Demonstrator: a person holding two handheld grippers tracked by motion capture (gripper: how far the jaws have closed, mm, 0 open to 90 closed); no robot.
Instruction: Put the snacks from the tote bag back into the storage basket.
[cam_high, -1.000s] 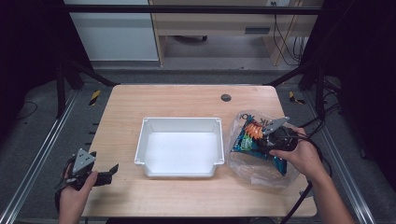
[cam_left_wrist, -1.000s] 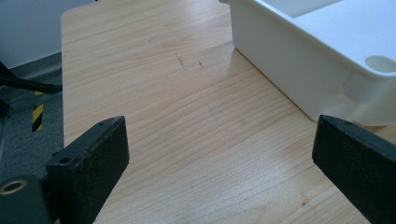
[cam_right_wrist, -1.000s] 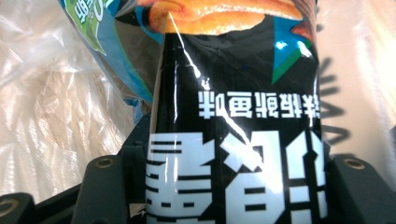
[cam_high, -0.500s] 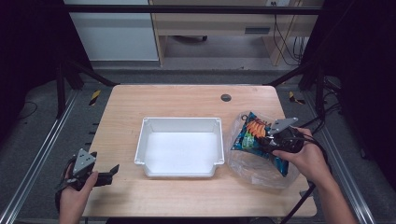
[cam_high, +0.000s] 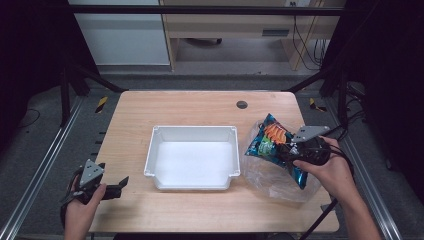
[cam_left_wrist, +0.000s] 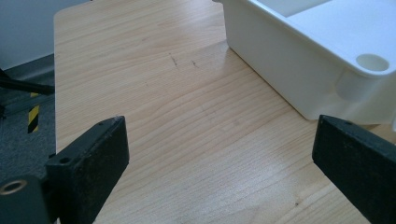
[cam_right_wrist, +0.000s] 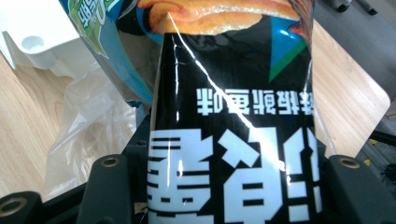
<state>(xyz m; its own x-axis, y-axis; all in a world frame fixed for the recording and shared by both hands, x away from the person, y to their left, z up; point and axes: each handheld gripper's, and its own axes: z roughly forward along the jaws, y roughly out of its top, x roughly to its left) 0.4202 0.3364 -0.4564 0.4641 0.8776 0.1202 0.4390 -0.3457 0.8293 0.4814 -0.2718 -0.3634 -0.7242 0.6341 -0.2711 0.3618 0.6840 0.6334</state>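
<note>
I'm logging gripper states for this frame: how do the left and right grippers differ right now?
The left gripper has its jaws spread wide with nothing between them, while the right gripper is shut on the snack bag. The left gripper sits low at the table's near left corner; the right gripper holds the bag up over a clear plastic bag, beside the white tray. Both are hand-held with black jaws.

the snack bag (cam_right_wrist: 233, 116) runs off the top and bottom edges of the right gripper view, covering the right gripper (cam_right_wrist: 224, 186) pads. its lower part seems buried in the clear plastic bag (cam_high: 280, 177). the white bin (cam_left_wrist: 327, 51) is cropped.
</note>
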